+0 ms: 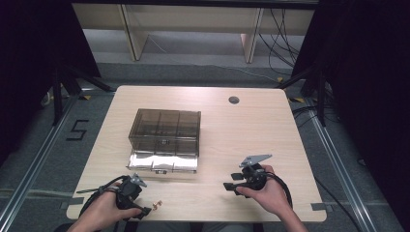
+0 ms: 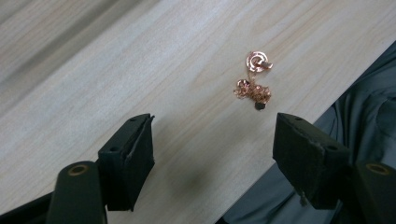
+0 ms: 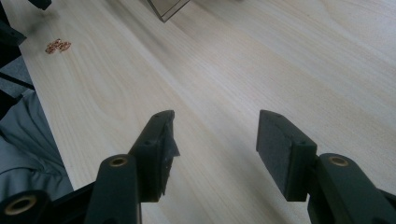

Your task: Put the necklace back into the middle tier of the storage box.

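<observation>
A small rose-gold piece of jewellery, a chain with a round pendant (image 2: 254, 77), lies on the wooden table near its front edge (image 1: 156, 205); it is also far off in the right gripper view (image 3: 58, 45). My left gripper (image 2: 212, 140) is open just short of it, nothing between its pads; in the high view it sits at the front left (image 1: 140, 211). My right gripper (image 3: 215, 140) is open over bare table at the front right (image 1: 231, 186). A smoky transparent compartment box (image 1: 165, 131) with its shiny lid (image 1: 162, 163) folded down in front stands mid-table.
The table's front edge (image 2: 299, 112) runs close under the left gripper, with grey clothing beyond it. A round cable hole (image 1: 234, 100) is at the table's back right. Dark curtains and stands flank the table.
</observation>
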